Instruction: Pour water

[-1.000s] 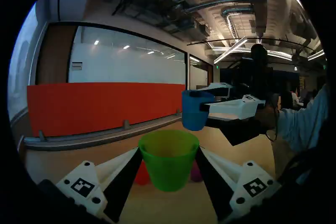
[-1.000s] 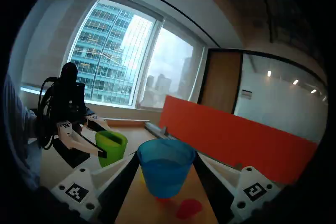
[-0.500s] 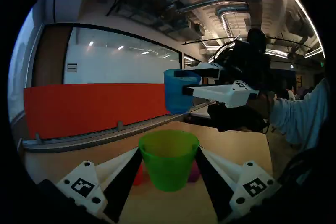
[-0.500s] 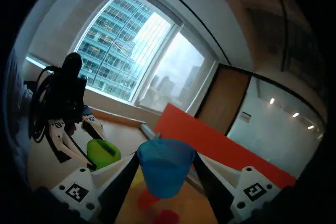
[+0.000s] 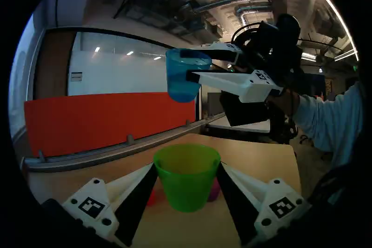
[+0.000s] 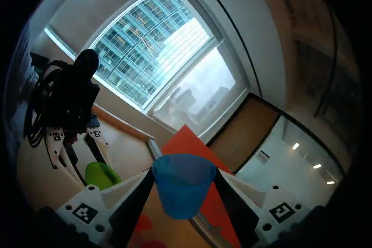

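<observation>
A green cup (image 5: 187, 176) sits upright between my left gripper's (image 5: 186, 180) fingers, which are shut on it above the wooden table (image 5: 260, 160). The blue cup (image 5: 182, 80) hangs higher, up and slightly left of the green cup's rim, held by my right gripper (image 5: 197, 66) in a person's hand. In the right gripper view the blue cup (image 6: 182, 191) fills the gap between the fingers, with my right gripper (image 6: 183, 192) shut on it. Low at the left there stand the green cup (image 6: 100, 176) and my left gripper (image 6: 93, 166). The view is tilted.
An orange partition (image 5: 102, 115) with a metal rail (image 5: 116, 148) runs along the table's far edge. Small red and purple things peek out behind the green cup (image 5: 151, 197). A large window (image 6: 153, 73) lies behind the left gripper. A person's sleeve (image 5: 332, 124) is at the right.
The blue cup and my right gripper have risen and moved left, from beside the green cup to above it. The right gripper view has tilted. The green cup has stayed put.
</observation>
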